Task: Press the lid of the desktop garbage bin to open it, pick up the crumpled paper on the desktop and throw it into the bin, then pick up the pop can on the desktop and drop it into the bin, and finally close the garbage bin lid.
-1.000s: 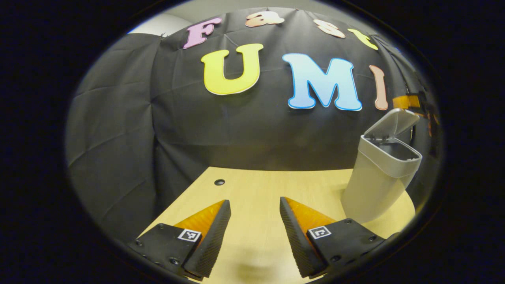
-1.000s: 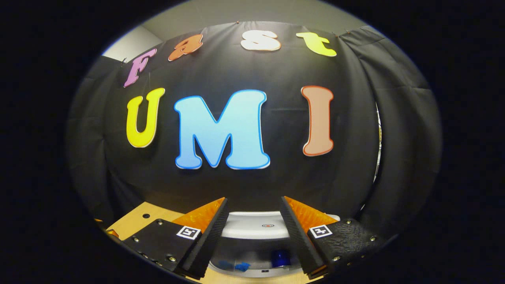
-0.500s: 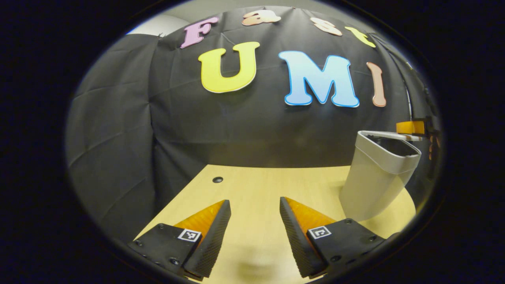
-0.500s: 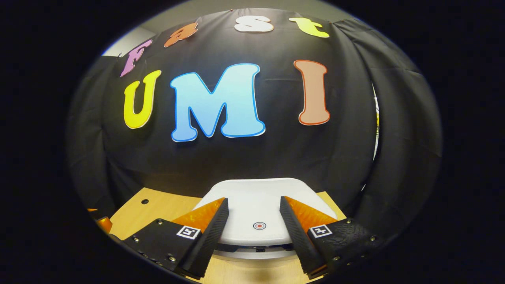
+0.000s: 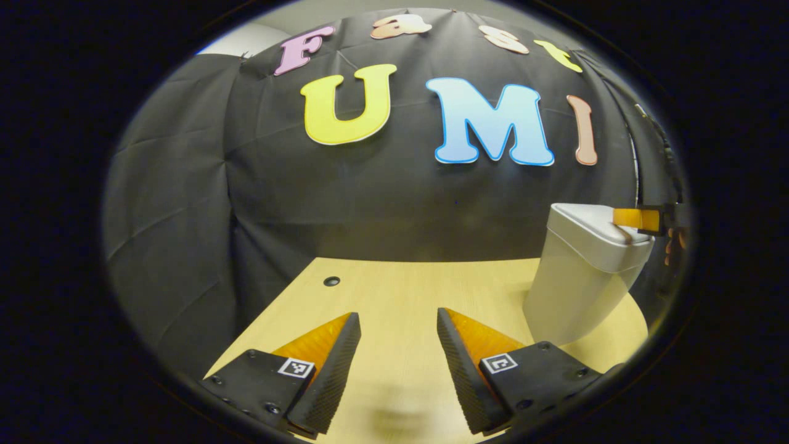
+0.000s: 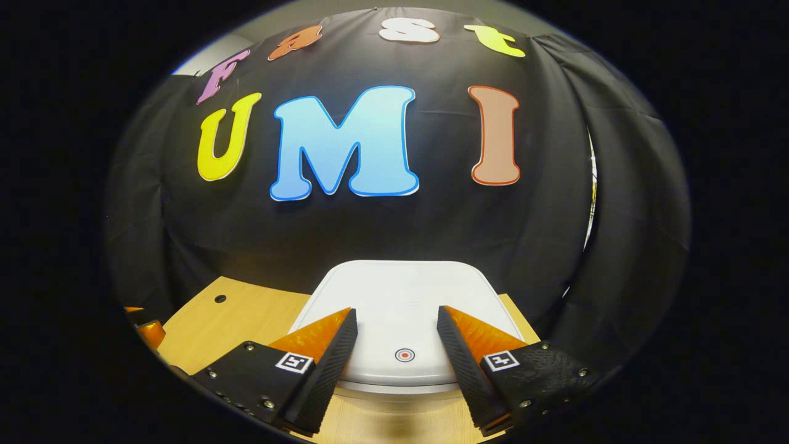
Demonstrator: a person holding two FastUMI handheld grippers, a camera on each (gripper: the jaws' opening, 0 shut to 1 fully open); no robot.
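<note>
My right fingers (image 6: 394, 354) hung apart over the flat lid (image 6: 400, 308) of the pale grey plastic bin (image 5: 582, 271), which stood on the light wooden table (image 5: 400, 296). My left fingers (image 5: 394, 354) gaped empty, well apart from it.

The bin (image 5: 576, 280) stands on the table (image 5: 394, 296), lid (image 6: 400, 308) down.
</note>
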